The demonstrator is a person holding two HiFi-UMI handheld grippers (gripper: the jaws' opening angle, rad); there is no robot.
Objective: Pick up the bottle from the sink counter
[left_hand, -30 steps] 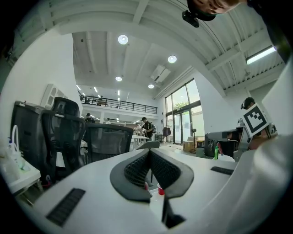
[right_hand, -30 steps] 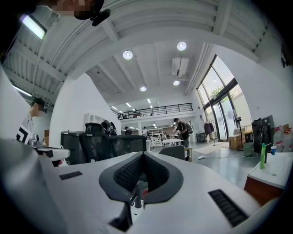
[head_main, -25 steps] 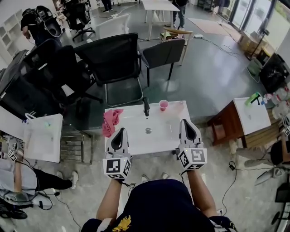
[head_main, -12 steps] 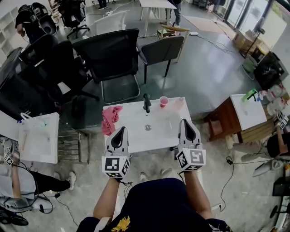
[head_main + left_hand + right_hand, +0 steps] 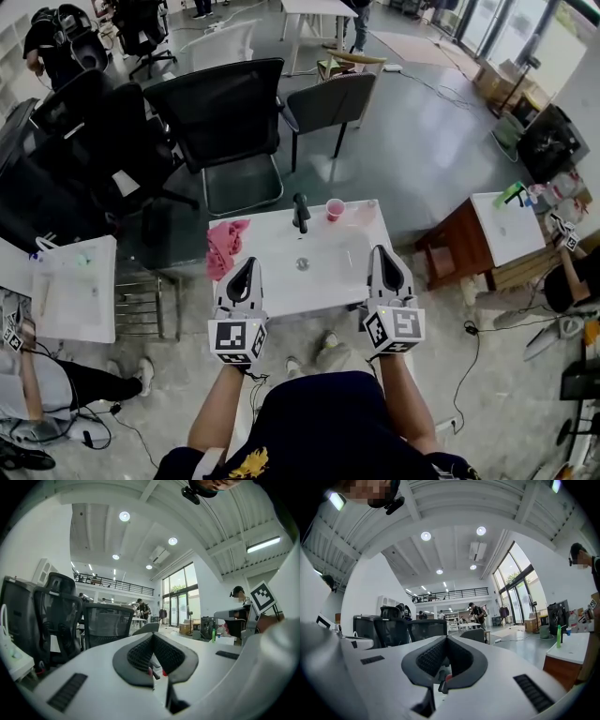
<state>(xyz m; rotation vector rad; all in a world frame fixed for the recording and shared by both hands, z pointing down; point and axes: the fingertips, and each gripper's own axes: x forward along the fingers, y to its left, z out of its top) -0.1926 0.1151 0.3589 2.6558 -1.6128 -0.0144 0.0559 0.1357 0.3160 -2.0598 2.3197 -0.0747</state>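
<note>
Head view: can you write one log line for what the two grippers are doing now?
left gripper: shut, empty | right gripper: shut, empty | bottle: on sink counter, untouched | step: pick not yet done

Right gripper [image 5: 446, 638]: jaws are pressing together, gripping nothing. Beyond: black mesh chairs [image 5: 427, 629] are standing; a person [image 5: 475, 613] is standing farther back; a green bottle [image 5: 558, 636] is sitting on a white counter [image 5: 577, 649].

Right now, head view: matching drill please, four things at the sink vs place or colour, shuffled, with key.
1 cloth
2 faucet
3 cup
4 drain

A black, at the back of the sink counter
B centre of the counter
C draped over the left edge
D pink, just right of the faucet

Pairs: 1-C, 2-A, 3-D, 4-B
</note>
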